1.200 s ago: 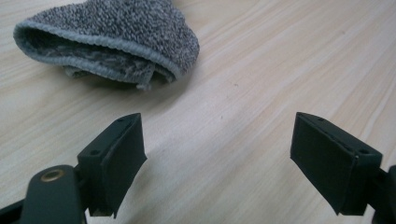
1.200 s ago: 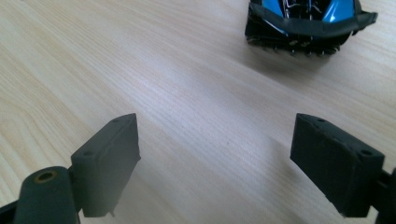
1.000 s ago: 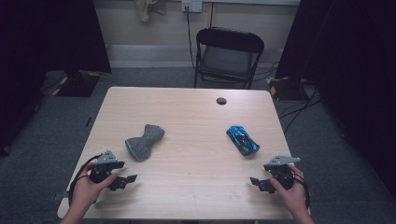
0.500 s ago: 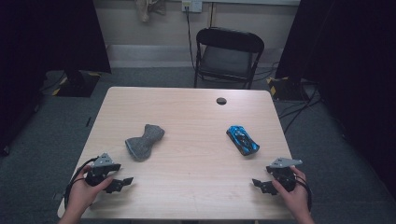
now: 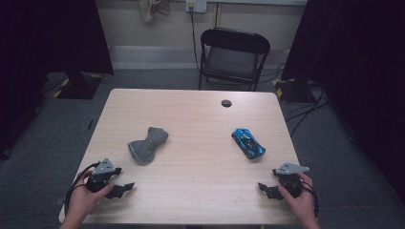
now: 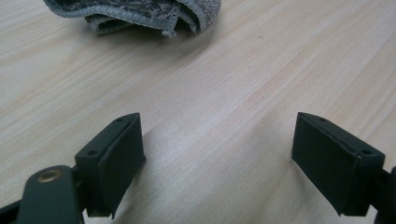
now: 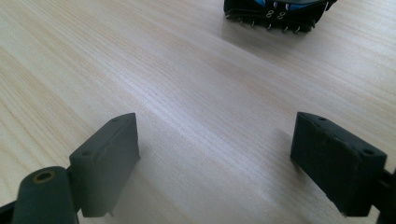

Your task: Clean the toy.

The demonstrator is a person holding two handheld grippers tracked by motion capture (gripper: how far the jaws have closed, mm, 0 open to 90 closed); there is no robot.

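While the left gripper point(image 5: 125, 189) rested at the near left corner of the table point(image 5: 191, 119), its jaws stood spread with nothing between them, and the grey cloth point(image 5: 147, 144) lay just beyond, apart from it. At the near right edge the right gripper point(image 5: 265, 189) also stood spread and empty, with the blue toy car point(image 5: 248, 142) farther off on the right.

Grey cloth point(image 5: 148, 144), blue toy car point(image 5: 248, 142)
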